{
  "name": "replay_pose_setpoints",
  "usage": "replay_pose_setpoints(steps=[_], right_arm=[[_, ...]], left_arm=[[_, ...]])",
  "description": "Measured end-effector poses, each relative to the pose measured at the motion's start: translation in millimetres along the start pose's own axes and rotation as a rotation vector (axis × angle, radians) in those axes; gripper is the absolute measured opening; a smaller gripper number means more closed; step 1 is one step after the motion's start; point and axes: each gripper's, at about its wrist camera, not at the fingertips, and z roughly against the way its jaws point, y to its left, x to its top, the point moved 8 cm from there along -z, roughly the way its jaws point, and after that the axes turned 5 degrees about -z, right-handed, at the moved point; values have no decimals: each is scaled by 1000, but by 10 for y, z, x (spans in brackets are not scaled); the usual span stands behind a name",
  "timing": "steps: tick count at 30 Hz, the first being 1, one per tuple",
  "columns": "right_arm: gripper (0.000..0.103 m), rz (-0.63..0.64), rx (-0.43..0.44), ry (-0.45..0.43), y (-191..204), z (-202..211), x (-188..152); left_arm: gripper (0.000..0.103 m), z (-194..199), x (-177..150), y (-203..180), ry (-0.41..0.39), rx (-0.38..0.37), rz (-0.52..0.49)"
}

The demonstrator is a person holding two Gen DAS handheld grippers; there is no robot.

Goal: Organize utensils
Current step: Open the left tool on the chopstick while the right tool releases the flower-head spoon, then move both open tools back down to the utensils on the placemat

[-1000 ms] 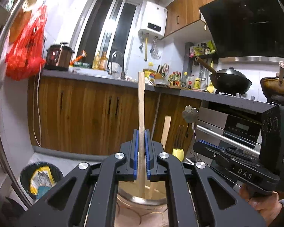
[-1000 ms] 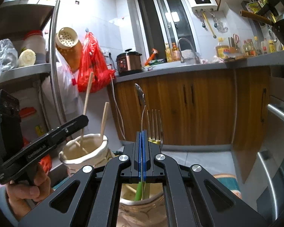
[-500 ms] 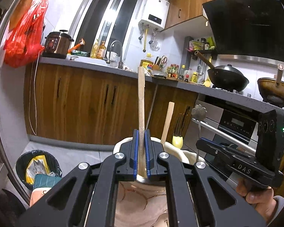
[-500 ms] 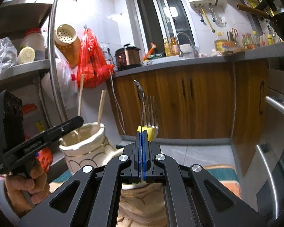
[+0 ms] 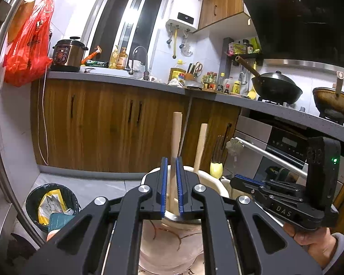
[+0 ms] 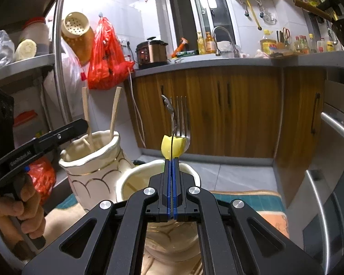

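Note:
My left gripper stands over a cream ceramic jar. Its jaws are slightly apart around a wooden stick that stands in the jar, with gaps on both sides. A second wooden stick leans beside it. My right gripper is shut on the thin handle of a metal spoon, above a second cream jar. A yellow-handled fork stands in that jar. The left jar with both sticks shows in the right wrist view.
A wooden cabinet front and grey counter lie ahead. An oven with a steel bar handle is at the right. A black bin sits on the floor at the left. A steel shelf post stands left.
The left jaws have opened off the wooden stick, which has dropped lower into the jar. The right gripper has lowered the spoon toward its jar, still shut on it.

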Motion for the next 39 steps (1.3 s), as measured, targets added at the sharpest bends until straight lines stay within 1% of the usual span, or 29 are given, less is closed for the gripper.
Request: replay_pose_setpoints(steps=[2, 3, 4, 5, 6, 7, 9, 15, 18, 22, 24, 27, 29, 31, 33, 36, 39], right_arm=[[2, 2, 2, 3, 5, -2, 0], [3, 4, 4, 5, 8, -4, -3], [9, 6, 3, 4, 8, 3, -4], [13, 7, 5, 4, 8, 8, -4], [19, 9, 2, 2, 1, 16, -3], [22, 9, 1, -2, -7, 26, 2], [22, 8, -1, -6, -26, 53, 6], [25, -8, -11, -18, -111, 221, 22], [26, -7, -23, -12, -155, 323, 1], [26, -5, -80, 27, -254, 436, -103], [26, -3, -108, 61, -302, 461, -184], [26, -6, -134, 149, -382, 460, -373], [26, -8, -143, 223, -420, 452, -536], [28, -15, -125, 298, -413, 443, -703], [30, -14, -121, 344, -393, 480, -859], [32, -21, -98, 387, -303, 533, -1008], [34, -4, -91, 412, -226, 545, -1089]], left_arm=[[8, 10, 8, 3, -3, 0, 0], [11, 18, 16, 5, -5, 0, 0], [21, 28, 25, 2, -6, 1, 0], [27, 51, 43, 3, -13, 5, 1], [36, 80, 61, 2, -21, 8, 1], [42, 114, 82, 3, -29, 8, 0], [45, 177, 115, 8, -39, 10, -5], [47, 382, 120, 74, -50, 21, 12], [48, 459, 45, 102, -29, 34, 21], [48, 543, -99, 99, 9, 51, 27], [48, 574, -183, 69, 40, 45, 39], [48, 564, -315, -8, 106, 44, 24], [48, 522, -460, -83, 182, 41, -9], [48, 473, -597, -162, 248, 34, -45], [48, 422, -759, -263, 319, 25, -89], [48, 364, -959, -379, 397, 6, -138], [48, 338, -1105, -476, 459, -21, -155]])
